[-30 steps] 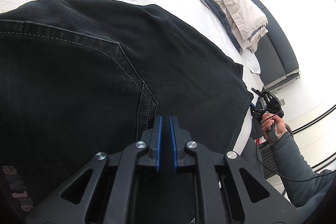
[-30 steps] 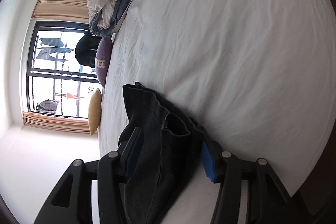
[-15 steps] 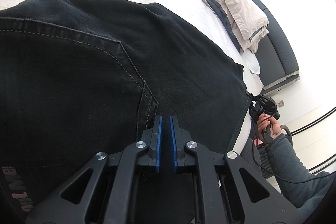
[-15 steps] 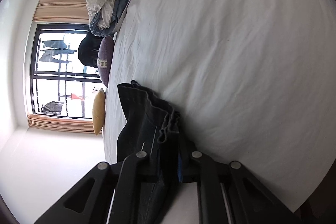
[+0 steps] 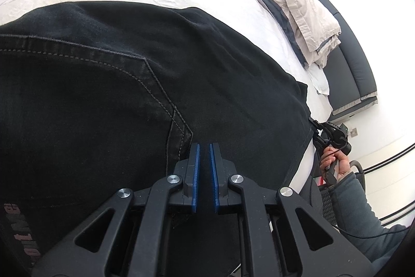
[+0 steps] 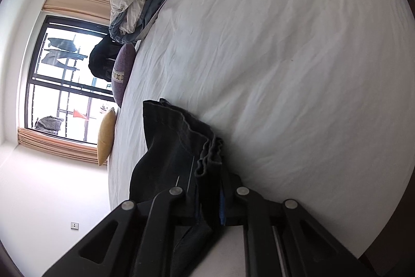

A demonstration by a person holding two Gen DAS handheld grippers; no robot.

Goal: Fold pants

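On white bed (image 6: 285, 56), black pants (image 5: 129, 95) lie spread flat, seat and pocket stitching up. Left tongs (image 5: 204, 173) nearly together, pinching pants fabric at near edge, likely anchoring that end for fold. Right tongs (image 6: 210, 199) clamped on bunched leg hems (image 6: 207, 155), both layers gathered so legs travel as one. Next, probably: carry hems toward waist.

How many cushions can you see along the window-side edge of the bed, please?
2: a purple cushion beside the bedding pile, and a yellow cushion farther along that edge. Others may be hidden.
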